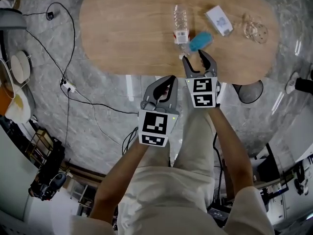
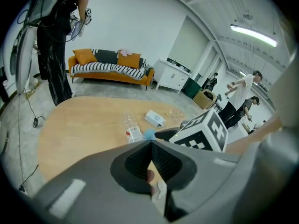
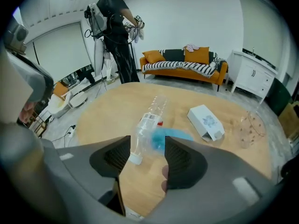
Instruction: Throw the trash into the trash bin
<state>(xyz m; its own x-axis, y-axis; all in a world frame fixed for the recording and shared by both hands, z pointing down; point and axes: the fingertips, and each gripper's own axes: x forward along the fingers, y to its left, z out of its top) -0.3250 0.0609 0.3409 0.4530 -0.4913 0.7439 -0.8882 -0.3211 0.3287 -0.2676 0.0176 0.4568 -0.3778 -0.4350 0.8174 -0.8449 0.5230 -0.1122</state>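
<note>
Head view: R hand-held gripper (image 1: pixel 193 57) spread at table (image 1: pixel 128 62) edge, L hand-held gripper (image 1: pixel 169 79) closed

An orange sofa (image 3: pixel 184 65) lines the white wall (image 3: pixel 196 13) beyond the marble floor (image 1: pixel 98 99).

**A:** Can you see the whole blue thing (image 3: pixel 177 134)?

**B:** No. In my right gripper view the bottle (image 3: pixel 147 122) covers one side of it, and my right gripper (image 3: pixel 147 140) covers its bottom edge. I can't tell what it is.

**A:** And in the left gripper view?

**B:** My left gripper (image 2: pixel 150 143) hides most of it. Only a little blue bit peeks out.

**A:** What's that dark round thing (image 1: pixel 252 93) by the table (image 1: pixel 127 33)?

**B:** Part of it is under the table top, so I can't tell. The print on the white box (image 3: pixel 205 120) is too small to read.
</note>
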